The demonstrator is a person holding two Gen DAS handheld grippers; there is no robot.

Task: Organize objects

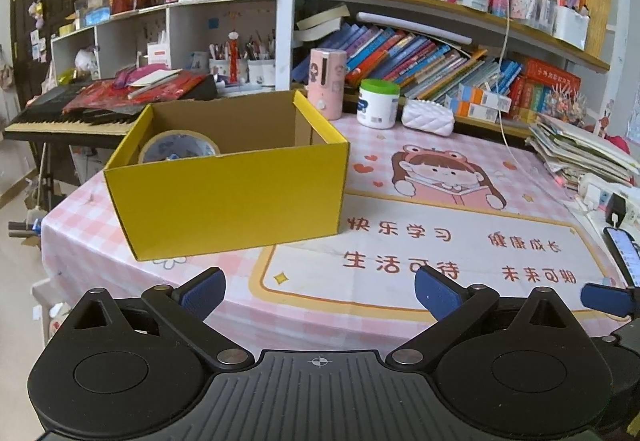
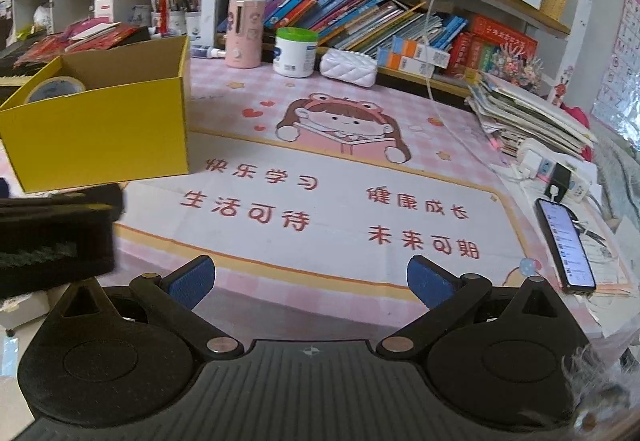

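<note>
both grippers, left gripper and right gripper, are held wide apart, nothing gripped. tape roll is seen inside yellow box. risk: box could be shoved if rim is clipped.

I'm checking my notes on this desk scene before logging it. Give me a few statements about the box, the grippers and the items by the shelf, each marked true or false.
1. A tape roll lies inside the yellow box. True.
2. The left gripper is shut on the tape roll. False: it is open and empty.
3. The white jar has a green lid. True.
4. The phone sits inside the box. False: it lies on the table's right edge.
5. The right gripper is open. True.
</note>
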